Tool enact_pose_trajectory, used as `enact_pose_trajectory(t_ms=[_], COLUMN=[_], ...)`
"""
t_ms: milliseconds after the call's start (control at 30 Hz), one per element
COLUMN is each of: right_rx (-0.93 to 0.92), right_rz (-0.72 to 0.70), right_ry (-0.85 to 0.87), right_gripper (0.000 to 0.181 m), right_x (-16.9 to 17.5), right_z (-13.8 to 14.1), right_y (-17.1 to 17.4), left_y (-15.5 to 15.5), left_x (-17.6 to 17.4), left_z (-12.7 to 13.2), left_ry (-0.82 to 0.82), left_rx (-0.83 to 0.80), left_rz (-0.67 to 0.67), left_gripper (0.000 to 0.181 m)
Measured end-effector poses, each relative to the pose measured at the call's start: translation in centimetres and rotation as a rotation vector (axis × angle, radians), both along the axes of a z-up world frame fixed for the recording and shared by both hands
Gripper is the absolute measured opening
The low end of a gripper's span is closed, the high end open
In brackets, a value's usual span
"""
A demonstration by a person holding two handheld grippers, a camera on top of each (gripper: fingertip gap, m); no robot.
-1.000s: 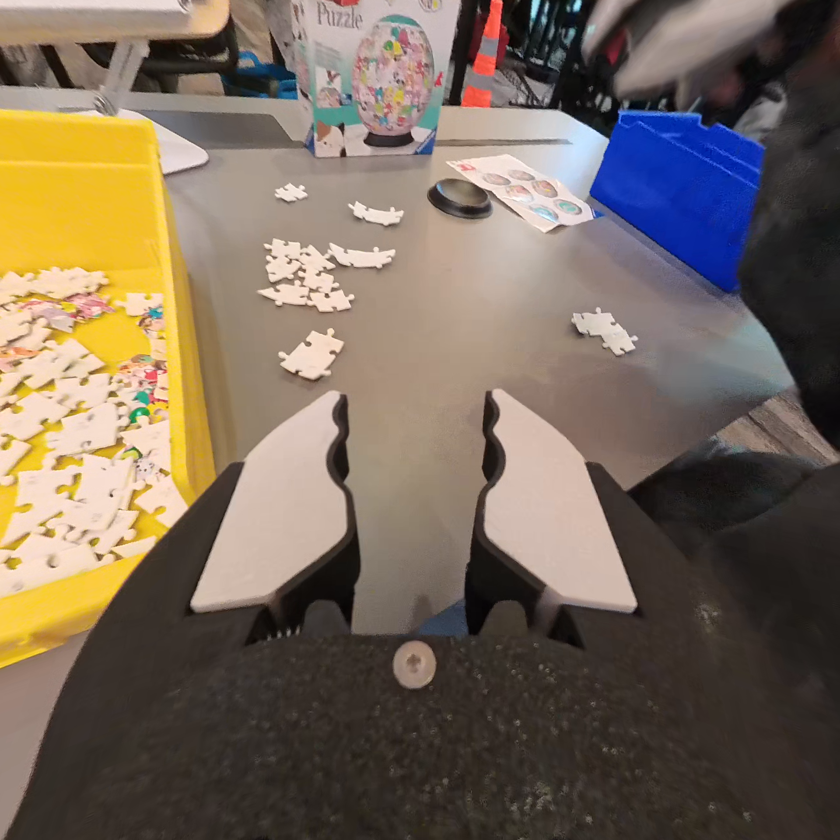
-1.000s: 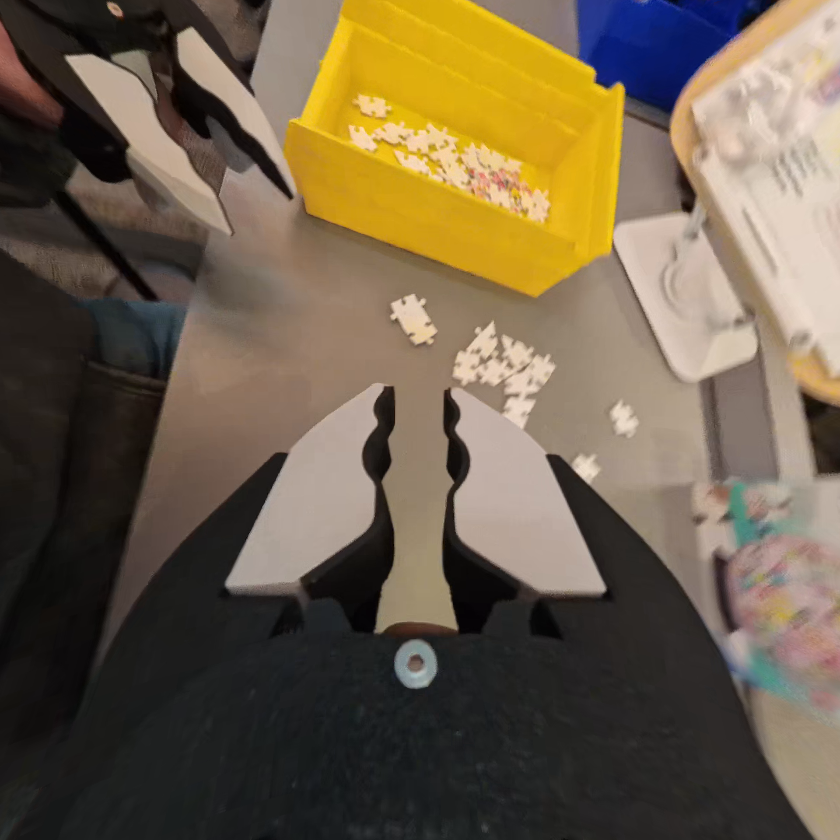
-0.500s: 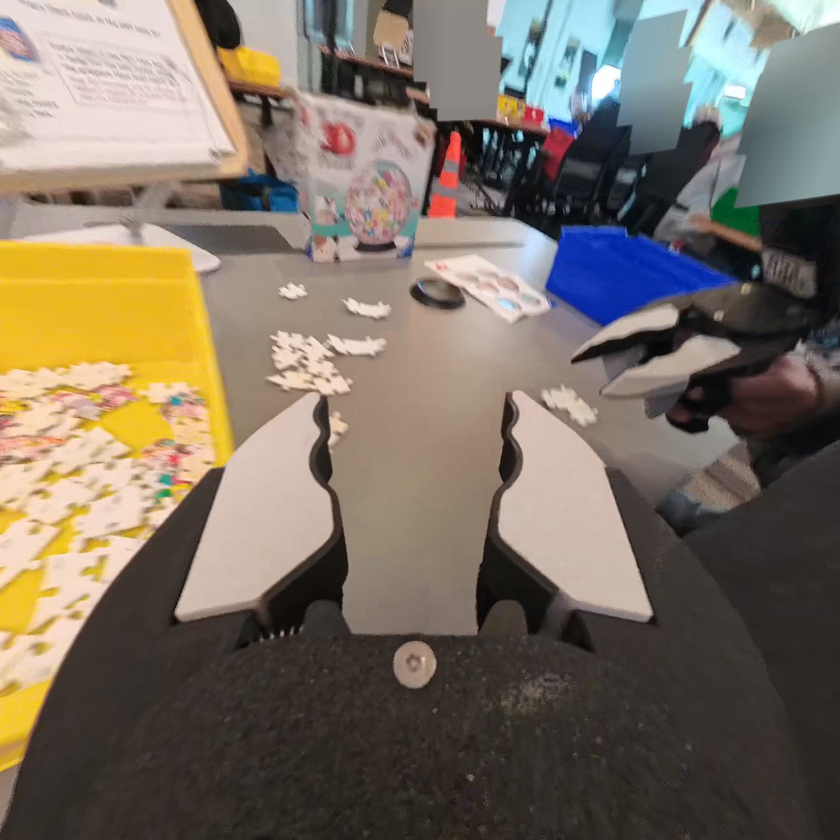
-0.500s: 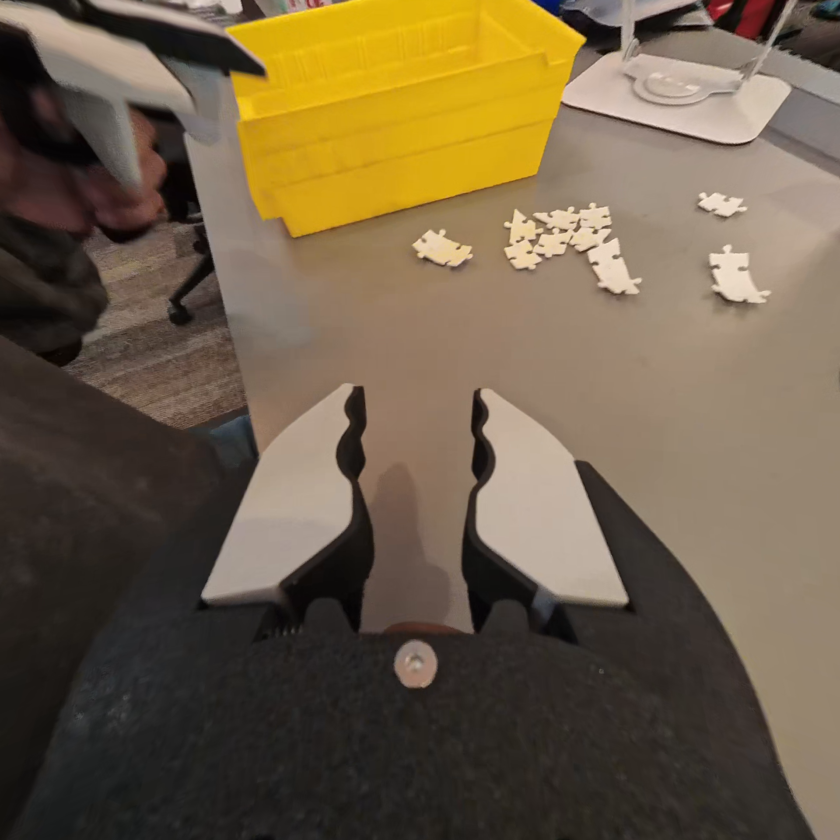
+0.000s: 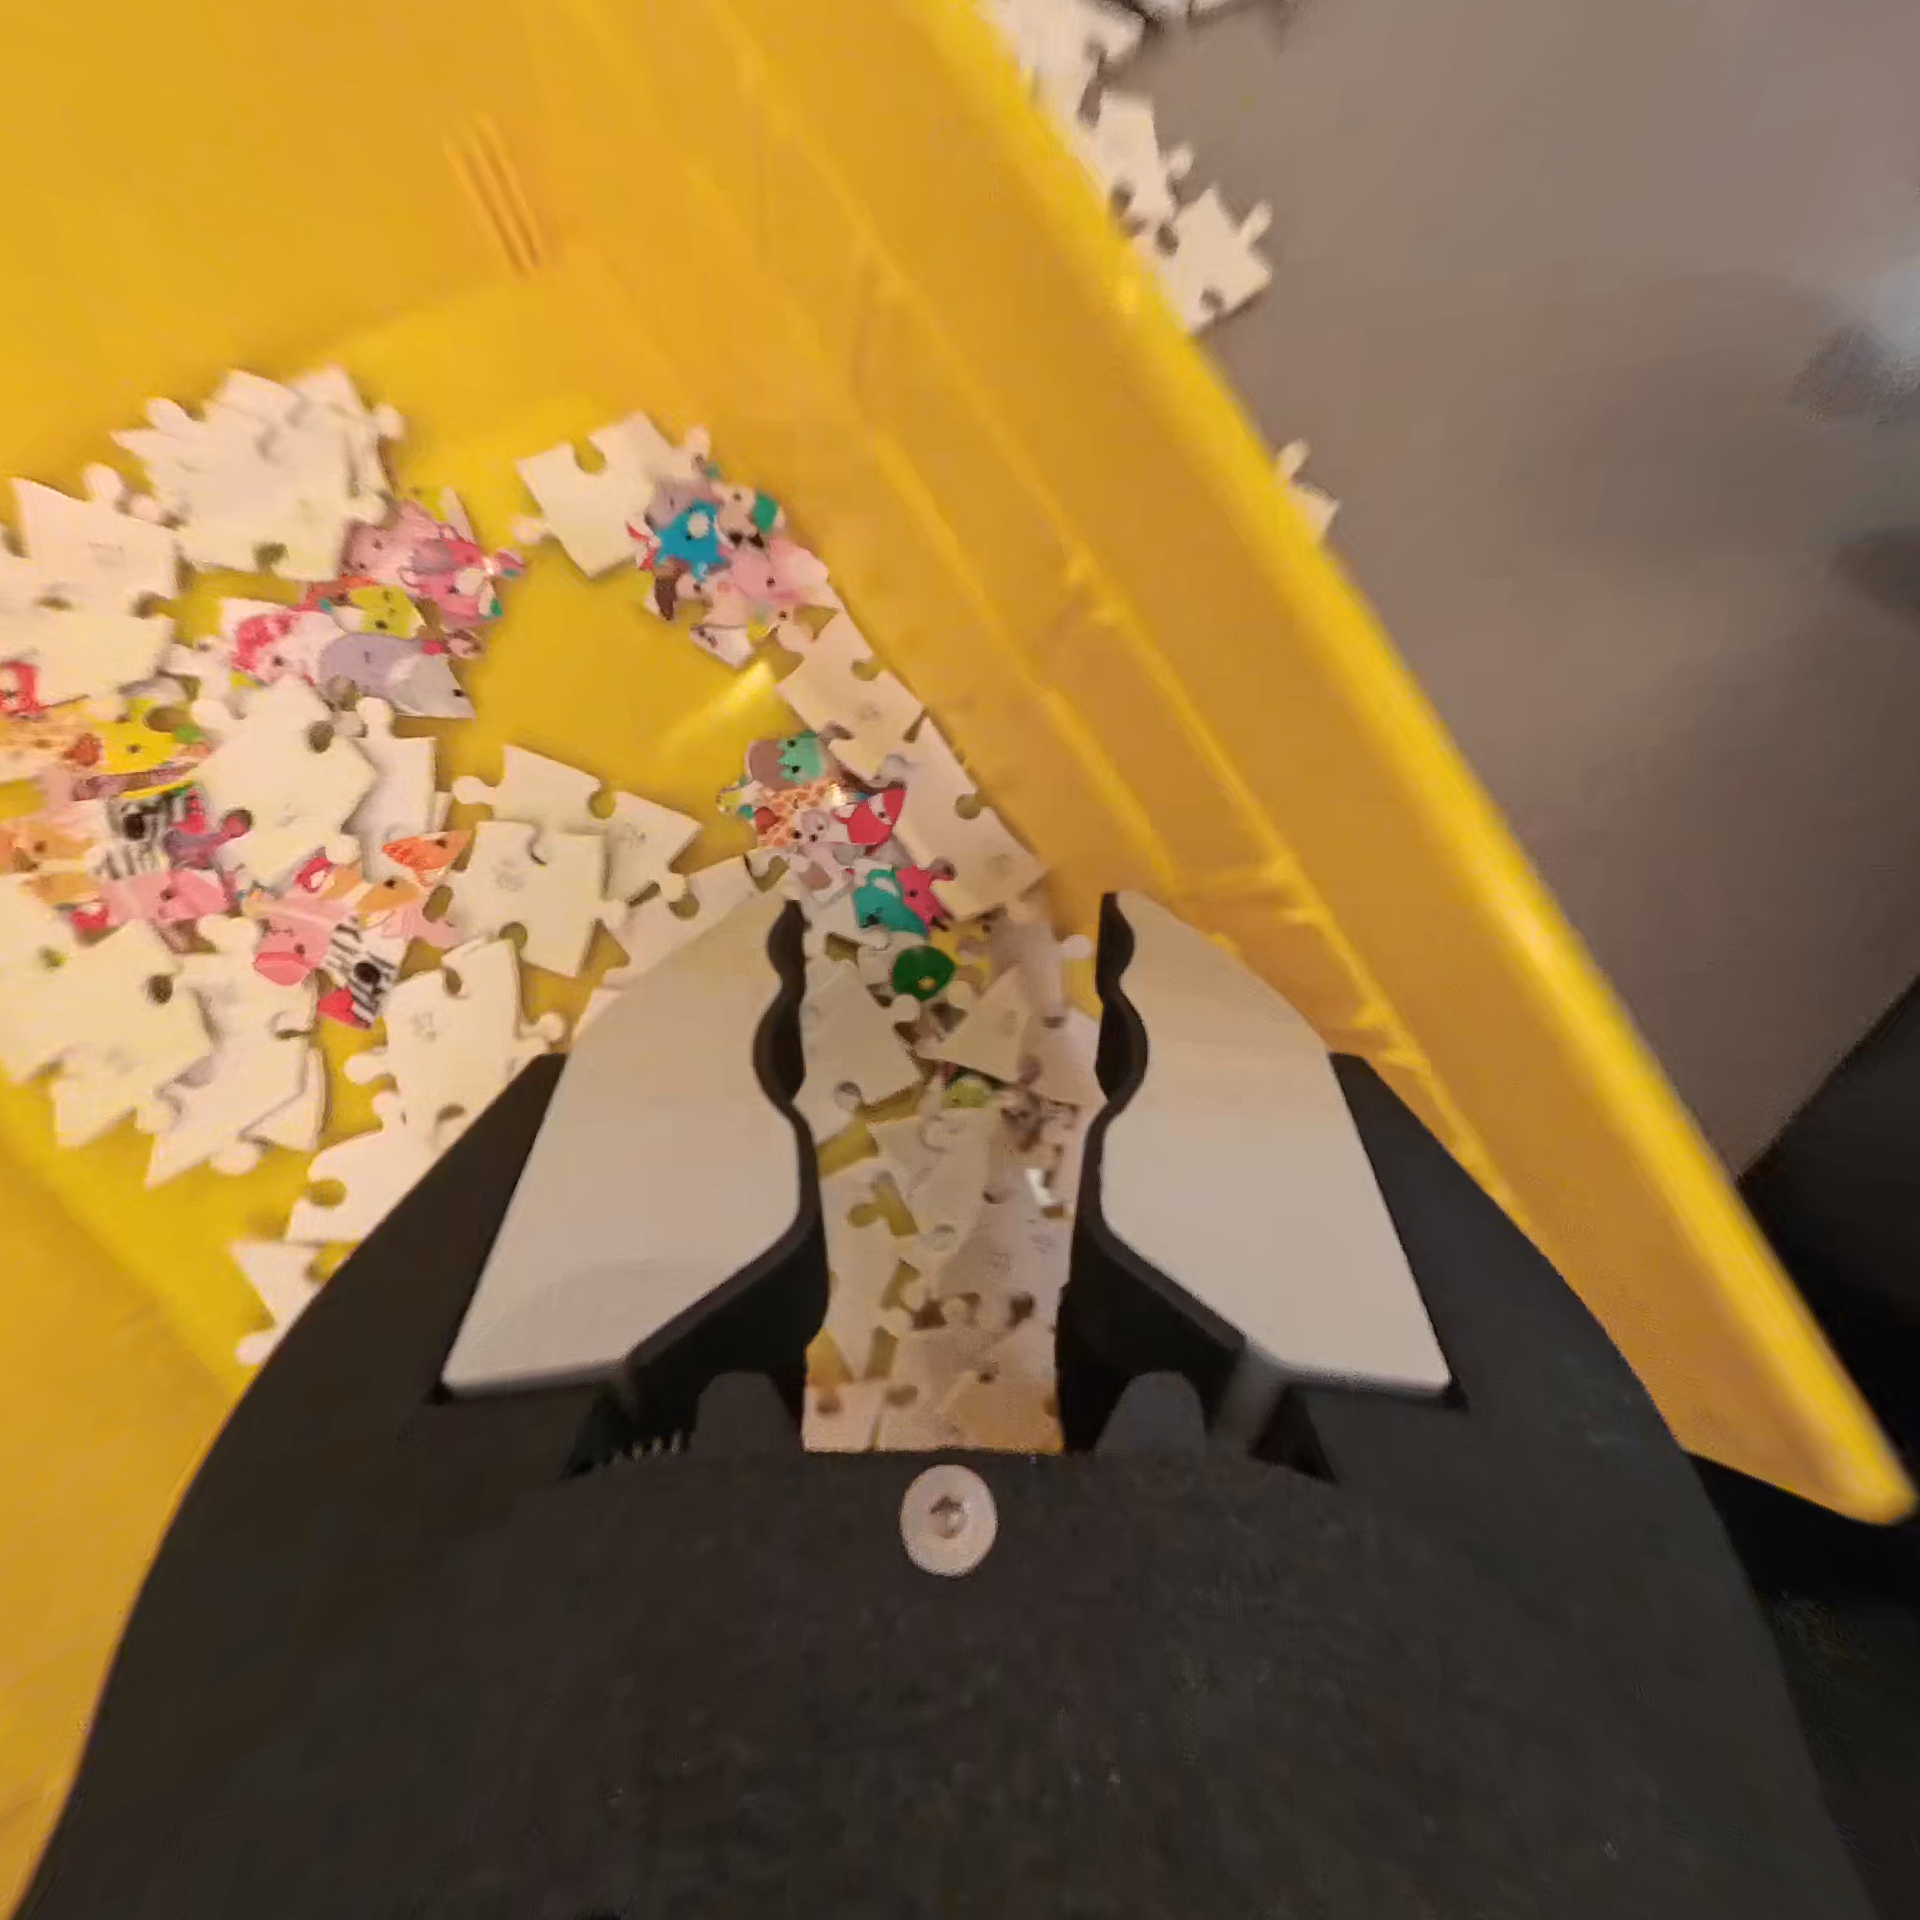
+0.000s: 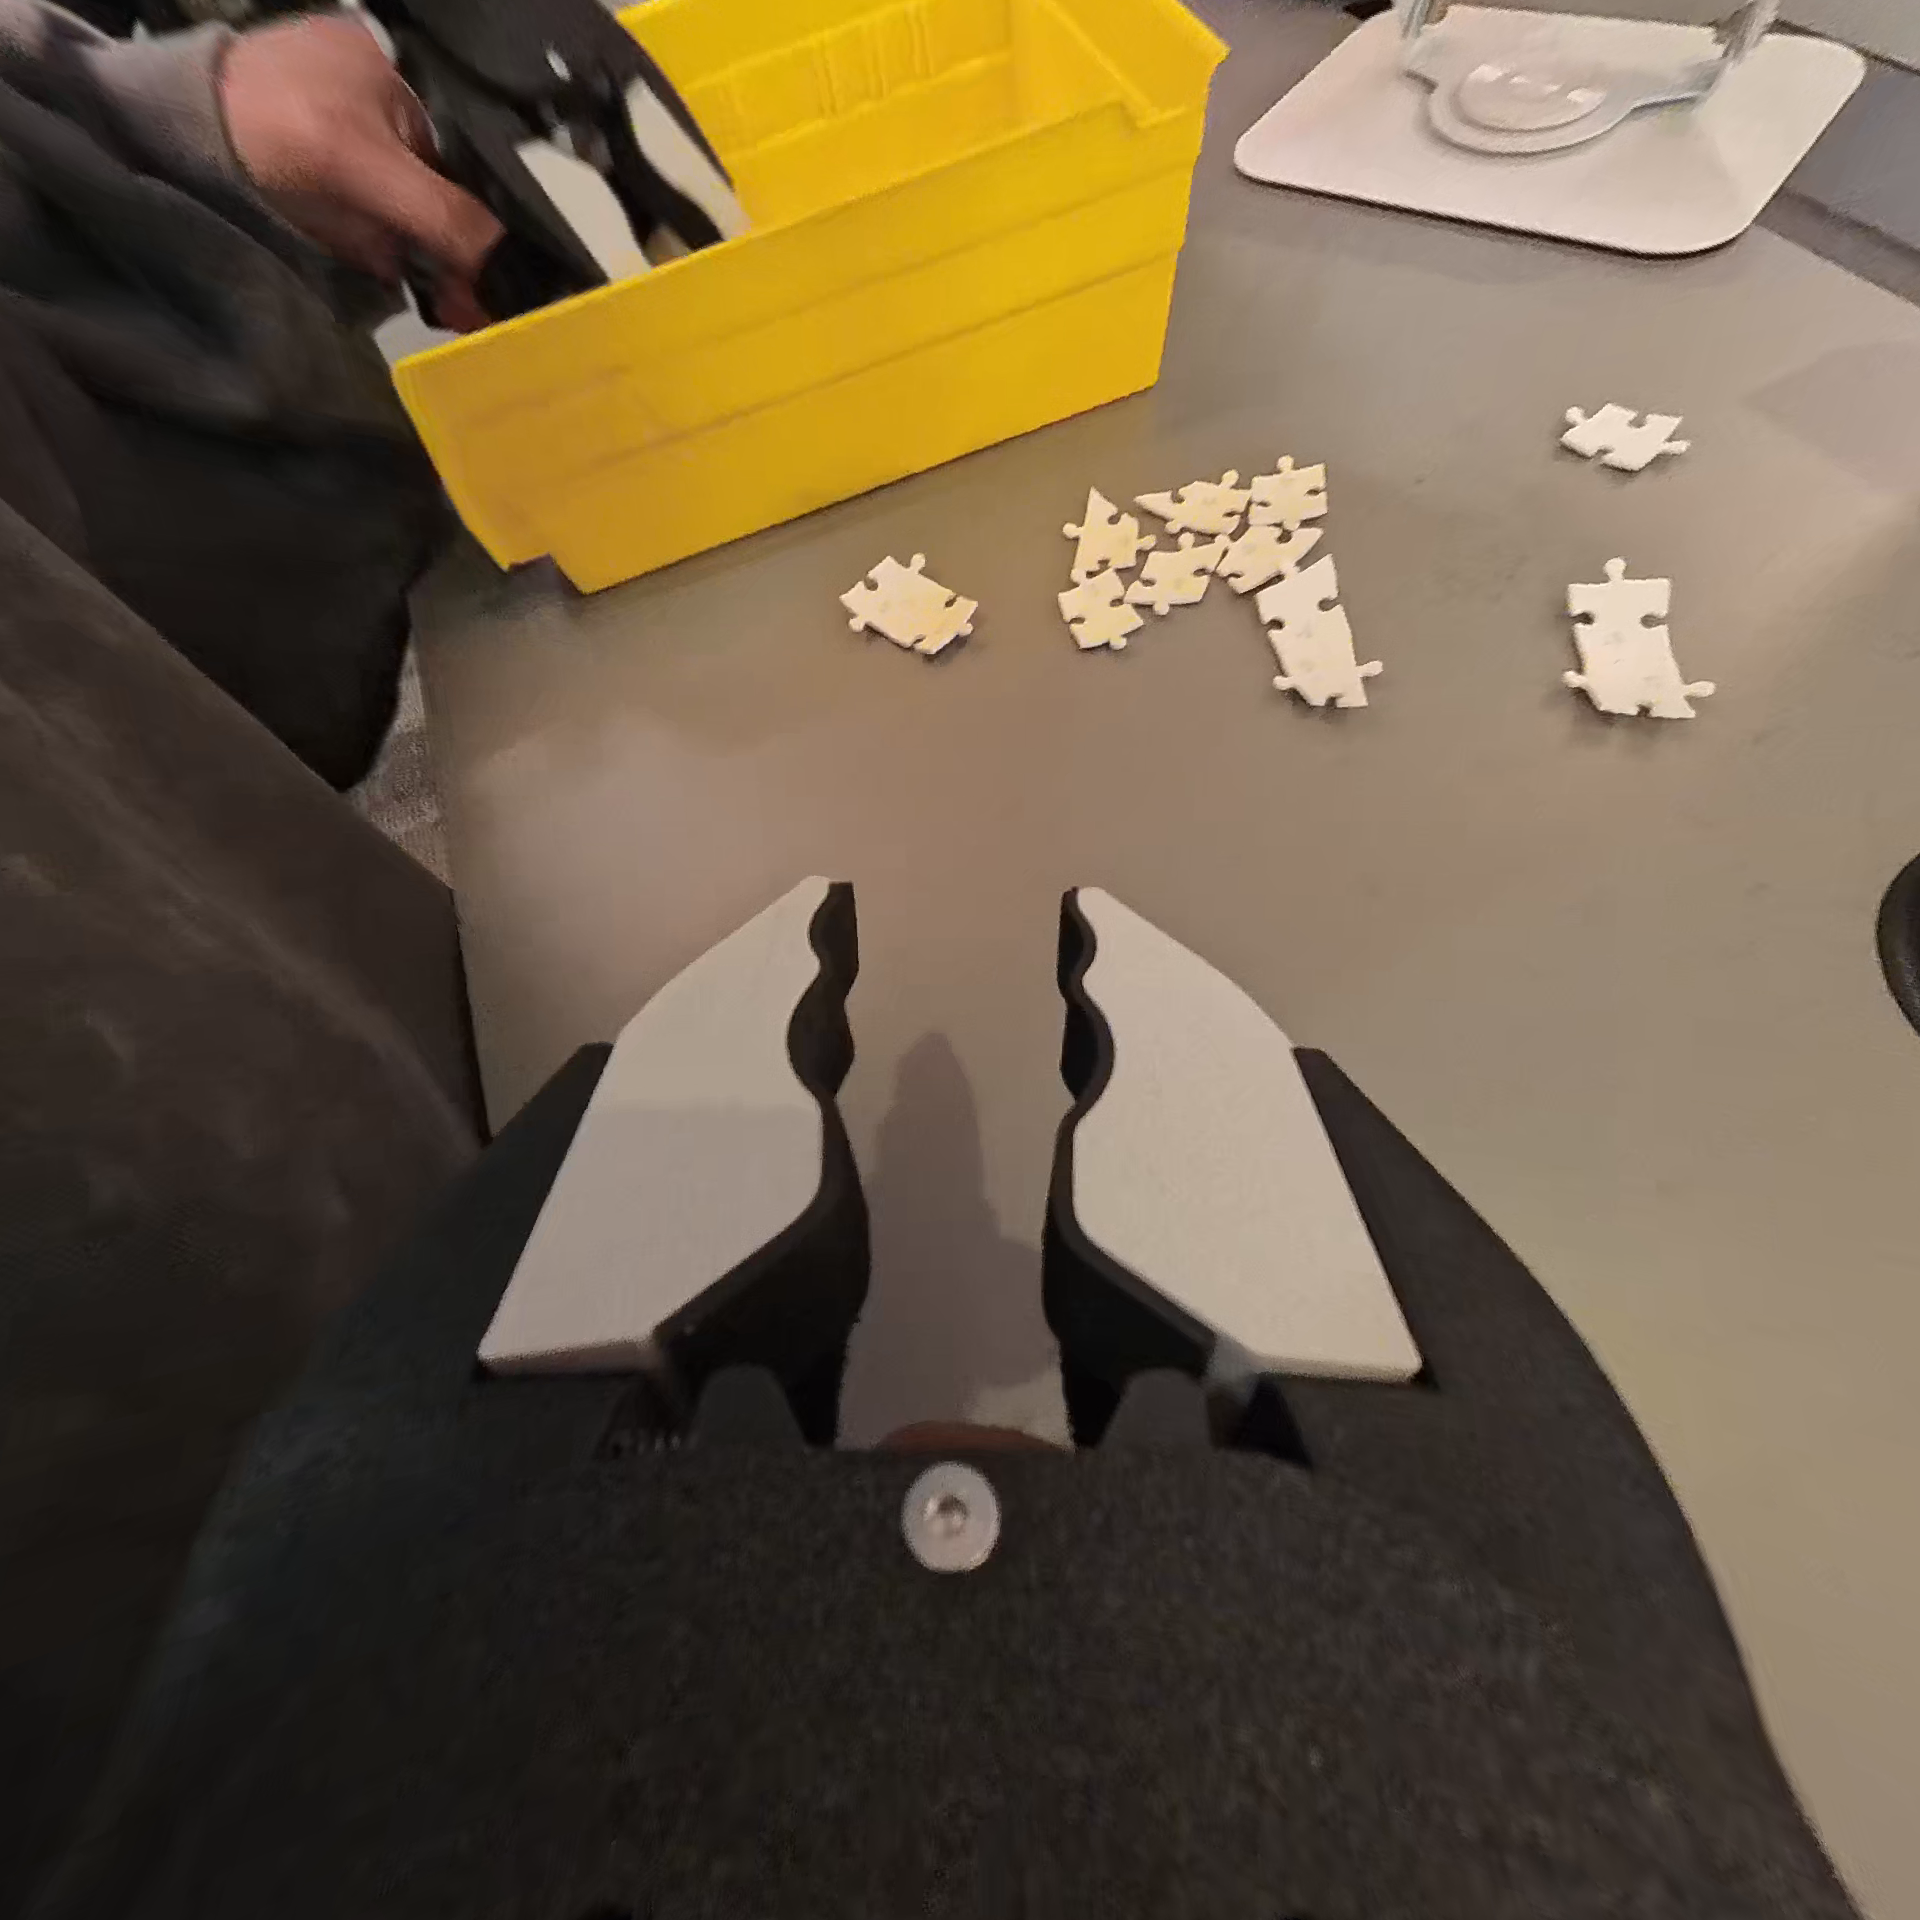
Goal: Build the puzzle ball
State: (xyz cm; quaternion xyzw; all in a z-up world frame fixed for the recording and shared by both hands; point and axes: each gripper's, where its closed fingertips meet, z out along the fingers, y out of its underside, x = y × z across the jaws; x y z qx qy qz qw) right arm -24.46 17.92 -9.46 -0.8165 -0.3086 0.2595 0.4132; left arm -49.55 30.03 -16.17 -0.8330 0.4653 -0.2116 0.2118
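Observation:
My left gripper (image 5: 948,914) is open and empty, dipped inside the yellow bin (image 5: 1039,436) just above a heap of loose puzzle pieces (image 5: 561,862), some white side up, some showing colourful prints. In the right wrist view the left gripper (image 6: 665,223) reaches into the yellow bin (image 6: 831,343) from the near-left end. My right gripper (image 6: 956,904) is open and empty, low over the bare grey table (image 6: 1351,935). A cluster of white joined pieces (image 6: 1195,551) lies ahead of it beside the bin.
More white pieces lie apart: a joined pair (image 6: 910,608), a strip (image 6: 1314,639), another strip (image 6: 1631,655) and a single piece (image 6: 1621,434). A white stand base (image 6: 1558,125) sits at the back right. A black round object (image 6: 1901,956) is at the right edge. Spacing between my two grippers at the tips: around 30 cm.
My left gripper has swung left and tipped down into the yellow bin, close over the pieces. My right gripper has stayed open over the table, shifting only slightly.

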Motion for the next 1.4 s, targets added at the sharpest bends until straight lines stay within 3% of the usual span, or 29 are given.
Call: enact_pose_trajectory(t_ms=[100, 200, 367, 500, 567, 600, 733, 867, 933, 1033, 1133, 1233, 1300, 1400], right_rx=[-0.017, -0.013, -0.012, 0.001, 0.014, 0.018, 0.035, 0.040, 0.037, 0.038, 0.040, 0.039, 0.042, 0.049], right_rz=[-0.021, -0.037, -0.044, -0.029, -0.021, -0.018, -0.015, -0.005, 0.007, 0.018, 0.027, 0.024, 0.015, 0.004], right_ry=[0.007, 0.006, 0.021, 0.025, 0.016, 0.012, 0.018, 0.022, 0.021, 0.019, 0.016, 0.013, 0.016, 0.024], right_gripper=[0.037, 0.036, 0.035, 0.034, 0.034, 0.033, 0.033, 0.033, 0.034, 0.034, 0.034, 0.034, 0.034, 0.033], right_x=[0.3, 0.3, 0.1, -0.8, -1.2, -1.3, -1.9, -2.3, -2.4, -2.6, -2.6, -2.3, -2.1, -1.7], right_z=[-0.6, -0.7, -0.9, -0.5, -0.4, -0.3, 0.0, 0.0, 0.0, -0.1, -0.1, -0.1, -0.1, 0.2], right_y=[0.0, -0.3, -0.3, -0.4, -0.5, -0.6, -0.9, -1.3, -1.6, -1.8, -2.1, -2.4, -2.5, -2.5], left_y=[0.7, 0.4, 0.6, 0.4, 0.7, 1.1, 2.1, 2.2, 1.3, 0.4, 0.1, 0.3, -0.1, 0.1], left_x=[-0.2, -0.3, -1.4, -1.8, -2.0, -2.1, -3.3, -4.4, -3.8, -3.3, -2.5, -1.5, -1.1, -1.4], left_z=[-2.1, -2.2, -2.4, -2.3, -1.2, -0.3, 3.2, 4.1, 3.5, 0.7, -1.7, -2.5, -2.5, -2.4], left_ry=[0.065, 0.075, 0.140, 0.103, 0.040, -0.010, -0.184, -0.202, -0.178, 0.023, 0.154, 0.175, 0.174, 0.195], left_rx=[-0.019, -0.014, 0.012, -0.008, -0.001, 0.014, 0.047, 0.060, 0.031, 0.045, 0.053, 0.031, -0.015, -0.015], left_rz=[-0.038, -0.074, -0.097, -0.084, -0.050, -0.019, 0.123, 0.209, 0.172, 0.100, 0.019, -0.005, -0.022, -0.013], left_gripper=[0.058, 0.054, 0.027, 0.025, 0.003, 0.000, 0.000, 0.000, 0.013, 0.043, 0.055, 0.051, 0.033, 0.026])
